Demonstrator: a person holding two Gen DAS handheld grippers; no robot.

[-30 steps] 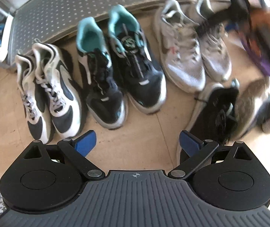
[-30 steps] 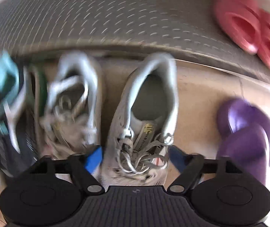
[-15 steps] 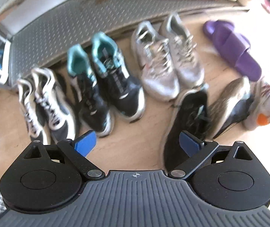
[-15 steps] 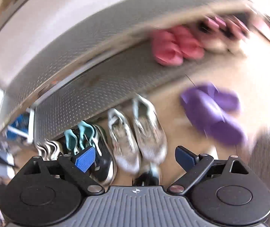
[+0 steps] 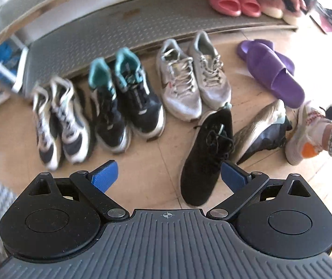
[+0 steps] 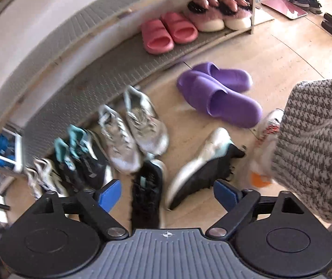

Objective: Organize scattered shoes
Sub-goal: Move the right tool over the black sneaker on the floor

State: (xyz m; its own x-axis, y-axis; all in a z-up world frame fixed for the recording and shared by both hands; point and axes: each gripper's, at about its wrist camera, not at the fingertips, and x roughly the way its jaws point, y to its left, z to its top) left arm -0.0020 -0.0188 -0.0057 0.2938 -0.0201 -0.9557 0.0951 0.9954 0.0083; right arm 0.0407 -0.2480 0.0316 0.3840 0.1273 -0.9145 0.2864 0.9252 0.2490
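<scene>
**Three pairs lined up, the loose ones still in a heap**

Going left to right along the floor: the white-and-black pair (image 5: 58, 118), the black pair with teal lining (image 5: 124, 97) and the grey pair (image 5: 192, 79) all sit heels toward the metal shelf (image 5: 124, 25), toes pointing out, each shoe right beside its mate. That's the tidy row, and I'd guess heels-to-shelf is the pattern everything else should follow.

Right of that it gets messy. The black lace-up shoe (image 5: 206, 158) lies alone in front of the row, angled, its heel almost touching the grey pair's toes. Just beside it a black shoe with a pale sole (image 5: 261, 127) is tipped on its side, sole showing. That one looks like its mate, though I can't say for sure. Further right, the purple slides (image 5: 270, 69) lie overlapping and skewed.

Both of my grippers hang over the floor with nothing in them: left gripper (image 5: 169, 176) jaws wide apart, right gripper (image 6: 167, 191) jaws wide too, framing the black lace-up from above. Probably my next grab.
</scene>
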